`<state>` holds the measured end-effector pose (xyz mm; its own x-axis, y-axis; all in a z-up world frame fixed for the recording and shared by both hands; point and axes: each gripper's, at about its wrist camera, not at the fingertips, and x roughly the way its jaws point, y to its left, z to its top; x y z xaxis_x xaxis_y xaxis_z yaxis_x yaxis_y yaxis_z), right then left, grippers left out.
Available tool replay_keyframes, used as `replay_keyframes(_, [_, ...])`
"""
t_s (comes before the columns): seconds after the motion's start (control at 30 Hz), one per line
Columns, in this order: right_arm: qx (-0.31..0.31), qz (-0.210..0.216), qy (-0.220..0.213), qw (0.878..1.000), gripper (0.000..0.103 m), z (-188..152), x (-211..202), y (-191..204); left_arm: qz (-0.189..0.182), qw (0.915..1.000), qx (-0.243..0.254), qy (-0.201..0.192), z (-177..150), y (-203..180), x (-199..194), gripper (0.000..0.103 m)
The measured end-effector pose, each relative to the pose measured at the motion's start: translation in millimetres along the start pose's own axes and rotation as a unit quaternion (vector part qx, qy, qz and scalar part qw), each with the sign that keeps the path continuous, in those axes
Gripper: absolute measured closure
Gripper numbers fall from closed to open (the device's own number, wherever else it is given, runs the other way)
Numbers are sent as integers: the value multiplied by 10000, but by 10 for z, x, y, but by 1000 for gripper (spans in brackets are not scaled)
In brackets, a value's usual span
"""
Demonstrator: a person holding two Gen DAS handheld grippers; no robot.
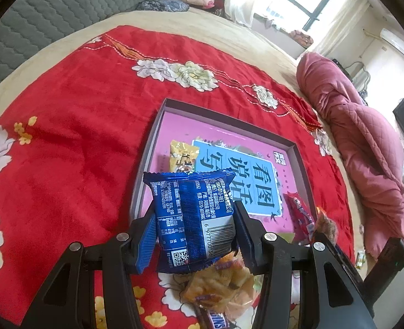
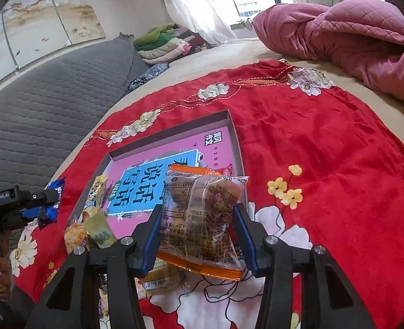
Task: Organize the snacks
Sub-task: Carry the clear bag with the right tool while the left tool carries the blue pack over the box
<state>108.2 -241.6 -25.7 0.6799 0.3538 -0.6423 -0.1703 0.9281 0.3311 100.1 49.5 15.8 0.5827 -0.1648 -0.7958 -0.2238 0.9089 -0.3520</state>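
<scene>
left gripper: your jaws are clamped on the blue packet, held upright, barcode side to the camera.
right gripper: clamped on the clear orange-edged packet, tilted, one corner hanging below the pads.
loose pile: just under both claws, on the red blanket, lie a clear bag of small sweets and a green sachet, near the tray's close edge.
tray: straight ahead of and below both claws, long axis running away from you. Pink printed floor, low grey walls.
already in the tray: yellow sachet by the left wall, red packet by the right wall.
key relation: your left load sits over the tray's near-left corner and your right load over its near-right side. Neither arm is clearly nearer, so each drop looks like a short forward-and-down move.
risk: floppy wrappers may catch the near wall.
far: pink quilt beyond the blanket, clear of the work.
</scene>
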Motion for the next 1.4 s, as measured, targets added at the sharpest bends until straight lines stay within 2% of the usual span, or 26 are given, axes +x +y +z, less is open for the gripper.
replay_keyframes(0.43, [-127, 14, -55, 9999, 53, 121, 254, 34, 14, 10000, 14, 63, 61, -62, 166, 50])
replay_keyframes(0.73, [-625, -136, -123, 9979, 53, 136, 380, 176, 36, 9999, 27, 126, 77, -81, 263, 50])
replay_keyframes(1.03, [-727, -47, -89, 9973, 53, 135, 433, 226, 39, 9998, 46, 198, 87, -96, 347, 50])
replay_keyframes(1.4, [-1208, 55, 52, 9926, 53, 65, 512, 398, 71, 9996, 166, 224, 92, -161, 422, 50])
